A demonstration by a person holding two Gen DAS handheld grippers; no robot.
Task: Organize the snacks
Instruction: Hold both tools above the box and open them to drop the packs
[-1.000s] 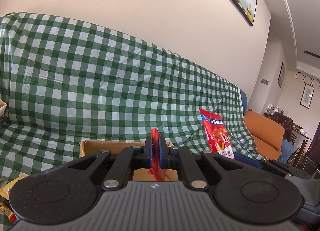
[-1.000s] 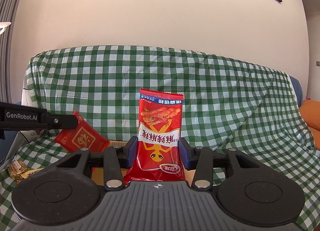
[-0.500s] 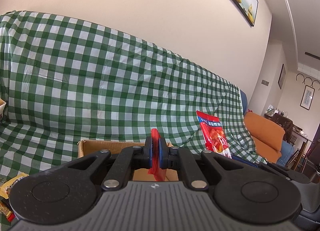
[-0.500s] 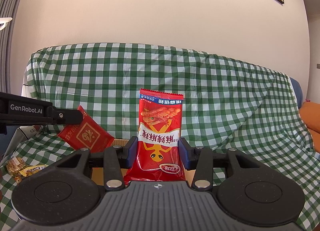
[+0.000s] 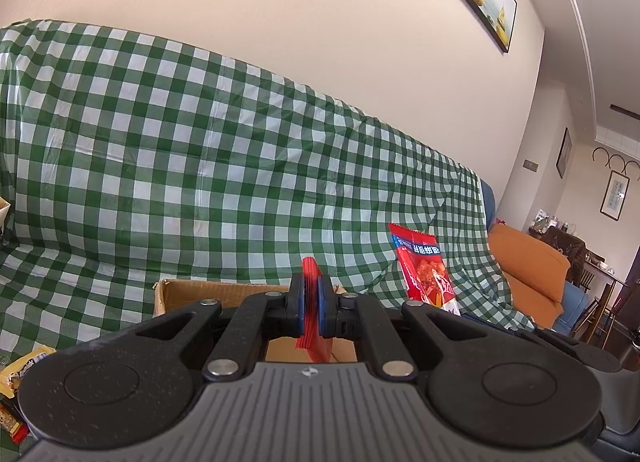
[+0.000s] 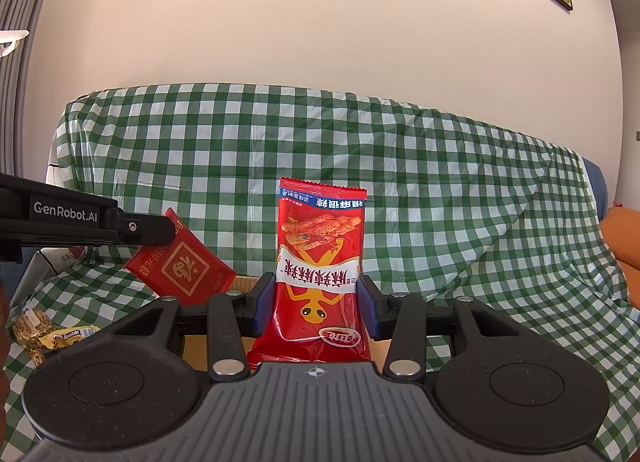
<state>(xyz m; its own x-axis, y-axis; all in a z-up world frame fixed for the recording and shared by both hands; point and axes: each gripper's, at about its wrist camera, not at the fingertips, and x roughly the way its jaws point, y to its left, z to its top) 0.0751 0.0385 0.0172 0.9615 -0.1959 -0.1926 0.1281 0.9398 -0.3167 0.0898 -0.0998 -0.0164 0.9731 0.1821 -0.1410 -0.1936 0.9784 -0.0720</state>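
Left hand-held gripper (image 5: pixel 311 308): pads pressed together on a flat red packet (image 5: pixel 313 318), seen edge-on from the left wrist view. The packet stands between the blue pads, its top edge poking above them and its lower corner hanging below. From the right wrist view the same packet (image 6: pixel 182 268) shows its broad face, tilted, one corner pinched at the tip of the left tool, the rest slanting down to the right.

Right hand-held gripper (image 6: pixel 318 304): clamped on a tall red snack bag (image 6: pixel 320 262), pads bearing on its two side edges low on the bag. Long axis upright; most of the bag rises above the pads, serrated seal on top. Printing reads upside down and mirrored. In the left wrist view this bag (image 5: pixel 424 264) appears off to the right, leaning slightly.

Both packs are held in the air in front of a sofa draped in green checked cloth (image 6: pixel 440 189). An open cardboard box (image 5: pixel 208 294) sits just below and behind the left tool's pads. Loose yellow wrapped snacks (image 6: pixel 48 332) lie on the cloth at lower left.
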